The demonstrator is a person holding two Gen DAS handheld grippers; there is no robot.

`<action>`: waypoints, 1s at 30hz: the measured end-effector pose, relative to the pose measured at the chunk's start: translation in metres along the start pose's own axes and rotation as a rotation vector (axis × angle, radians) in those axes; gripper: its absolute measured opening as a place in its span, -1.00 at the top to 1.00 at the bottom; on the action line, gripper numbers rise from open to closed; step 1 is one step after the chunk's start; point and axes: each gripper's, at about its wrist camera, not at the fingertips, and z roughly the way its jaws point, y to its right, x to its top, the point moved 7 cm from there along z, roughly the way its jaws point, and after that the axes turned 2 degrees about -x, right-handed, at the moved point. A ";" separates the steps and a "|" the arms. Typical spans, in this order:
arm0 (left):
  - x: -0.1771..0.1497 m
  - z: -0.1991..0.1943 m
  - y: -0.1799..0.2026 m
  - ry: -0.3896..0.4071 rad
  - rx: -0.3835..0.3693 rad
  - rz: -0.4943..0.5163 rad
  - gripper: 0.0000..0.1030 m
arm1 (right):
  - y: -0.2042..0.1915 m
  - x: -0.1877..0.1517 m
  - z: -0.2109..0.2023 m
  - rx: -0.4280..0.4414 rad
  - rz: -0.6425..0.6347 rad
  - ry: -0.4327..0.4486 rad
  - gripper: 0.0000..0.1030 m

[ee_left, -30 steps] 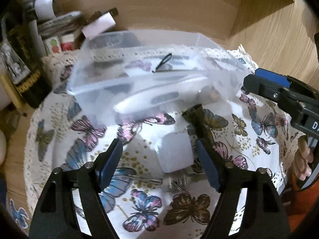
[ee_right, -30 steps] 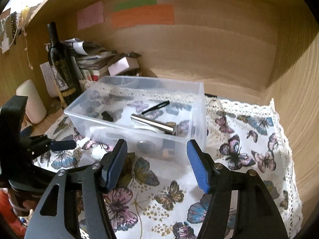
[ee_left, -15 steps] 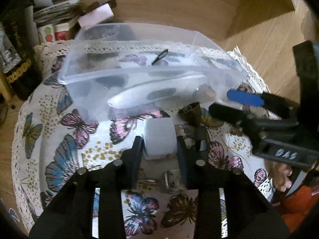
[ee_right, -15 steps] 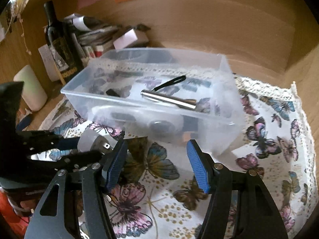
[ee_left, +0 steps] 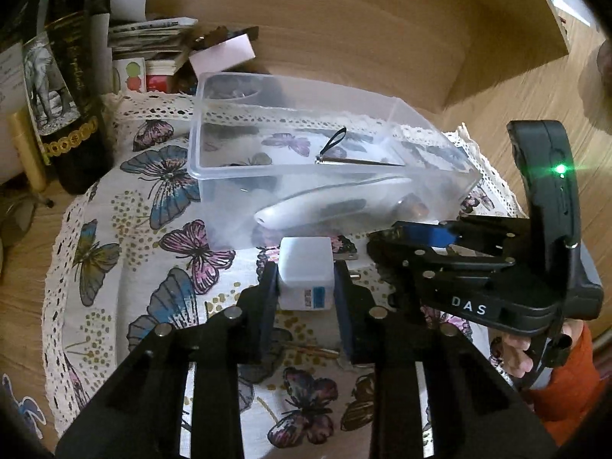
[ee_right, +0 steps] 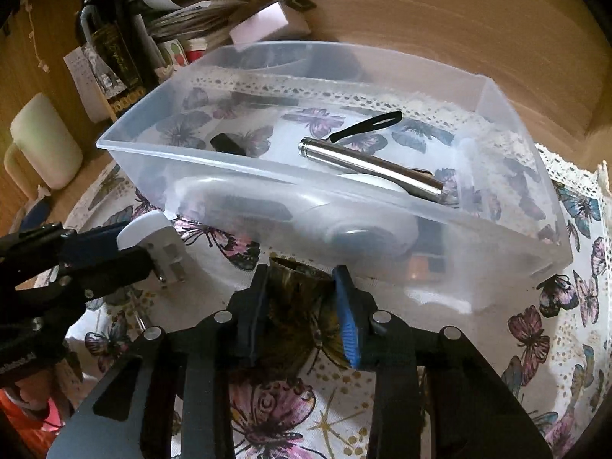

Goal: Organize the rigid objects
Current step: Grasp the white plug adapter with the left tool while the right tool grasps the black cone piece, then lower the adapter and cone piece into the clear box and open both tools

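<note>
My left gripper [ee_left: 305, 285] is shut on a white plug adapter [ee_left: 305, 267], held just above the cloth in front of the clear plastic bin [ee_left: 214, 176]; the adapter also shows in the right wrist view [ee_right: 153, 237]. My right gripper [ee_right: 302, 298] is shut on a dark brown mottled object [ee_right: 296, 302] right before the bin's near wall [ee_right: 478, 237]. In the bin lie a silver flashlight with a black strap [ee_right: 371, 172], a white curved device [ee_right: 290, 206] and a small black piece [ee_right: 227, 143].
A butterfly-print cloth [ee_left: 126, 252] covers the round table. A dark wine bottle [ee_left: 65, 76], stacked papers and boxes [ee_left: 153, 46] stand behind the bin against the wooden wall. A cream mug [ee_right: 42, 145] stands at the left. A key [ee_left: 313, 350] lies under my left gripper.
My left gripper closed on the white adapter and lifted it slightly. My right gripper moved forward to the bin's wall and closed on the dark brown object.
</note>
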 end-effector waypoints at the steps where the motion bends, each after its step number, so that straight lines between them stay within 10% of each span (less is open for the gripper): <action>1: 0.000 -0.001 0.001 0.004 0.001 0.002 0.46 | 0.000 0.000 -0.002 -0.001 0.000 0.008 0.42; 30: 0.079 -0.088 0.038 0.302 0.092 0.086 0.46 | 0.017 0.044 -0.118 -0.033 0.022 0.370 0.42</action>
